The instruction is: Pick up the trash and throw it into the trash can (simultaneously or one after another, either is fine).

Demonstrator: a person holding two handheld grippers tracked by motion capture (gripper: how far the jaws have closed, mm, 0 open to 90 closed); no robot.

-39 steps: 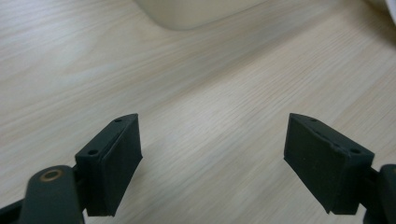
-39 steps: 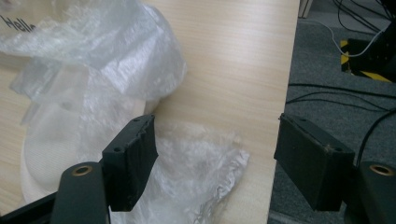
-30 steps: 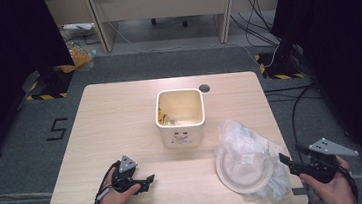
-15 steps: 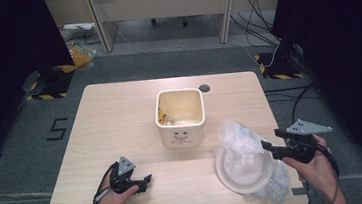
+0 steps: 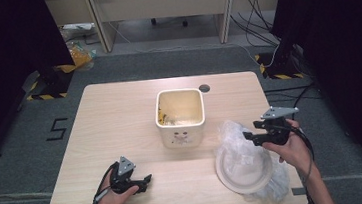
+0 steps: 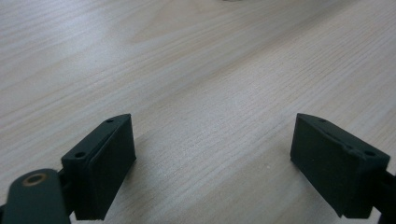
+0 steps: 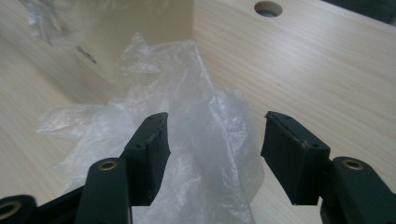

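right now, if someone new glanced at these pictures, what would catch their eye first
The cream square bin at the middle of the wooden table draws the eye first, with scraps inside it. Next comes the crumpled clear plastic bag around a white plate at the near right, where the right gripper reaches in, its jaws just closing with a peak of plastic between them. The left gripper rests open on bare wood at the near left.

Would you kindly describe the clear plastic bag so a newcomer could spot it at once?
Start at the wooden table and find the cream square bin at its middle. Nearer the person and to the bin's right lies the clear plastic bag, crumpled around a white plate; it is the only see-through, wrinkled thing there.
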